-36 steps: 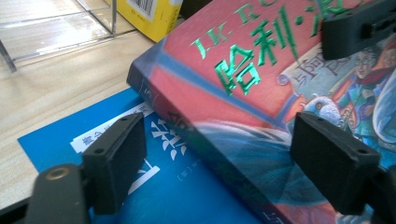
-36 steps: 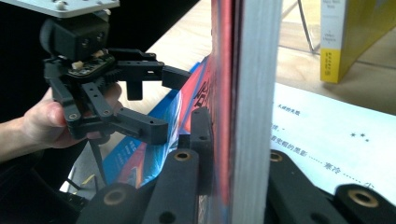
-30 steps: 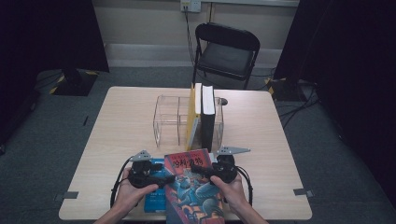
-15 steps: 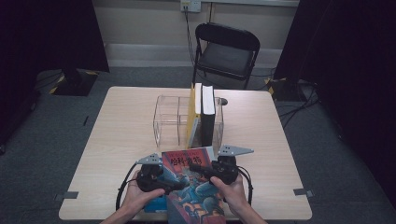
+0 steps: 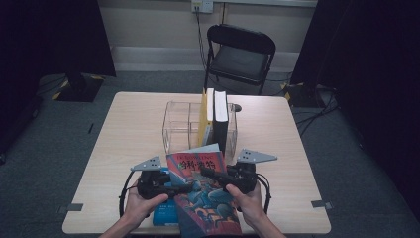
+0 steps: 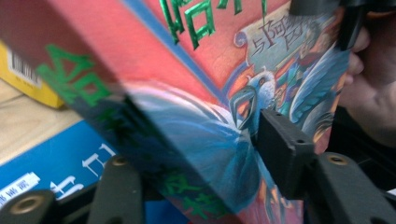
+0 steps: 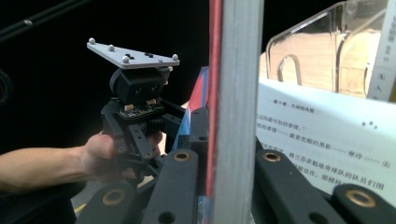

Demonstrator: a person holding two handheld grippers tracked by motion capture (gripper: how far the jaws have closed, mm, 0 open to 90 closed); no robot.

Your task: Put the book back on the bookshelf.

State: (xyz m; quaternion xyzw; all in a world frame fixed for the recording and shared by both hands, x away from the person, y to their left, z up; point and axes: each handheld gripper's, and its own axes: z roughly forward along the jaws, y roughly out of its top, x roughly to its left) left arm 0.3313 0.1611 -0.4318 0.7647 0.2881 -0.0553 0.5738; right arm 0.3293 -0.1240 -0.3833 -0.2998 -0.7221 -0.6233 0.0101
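Observation:
A thick book with a red and blue illustrated cover (image 5: pixel 205 198) is held up off the table's near edge between both hands. My left gripper (image 5: pixel 185 188) takes it from the left; its jaws have just been closing, and the pads now press on the spine side (image 6: pixel 201 158). My right gripper (image 5: pixel 204 172) comes from the right and is shut on the front cover's edge (image 7: pixel 224 158), which stands lifted off a printed page (image 7: pixel 327 140). The left gripper (image 7: pixel 135 102) with its grey plate also shows in the right gripper view.
A blue book (image 5: pixel 164 213) lies flat on the wooden table (image 5: pixel 124 139) under the held one, with a yellow one (image 6: pixel 28 79) beside it. A clear acrylic rack (image 5: pixel 181 124) at mid-table holds two upright books (image 5: pixel 220 116). A black chair (image 5: pixel 240 54) stands behind.
Both hands have risen with the red and blue book, and its top edge has tipped up. The left gripper's jaws have closed in on the book.

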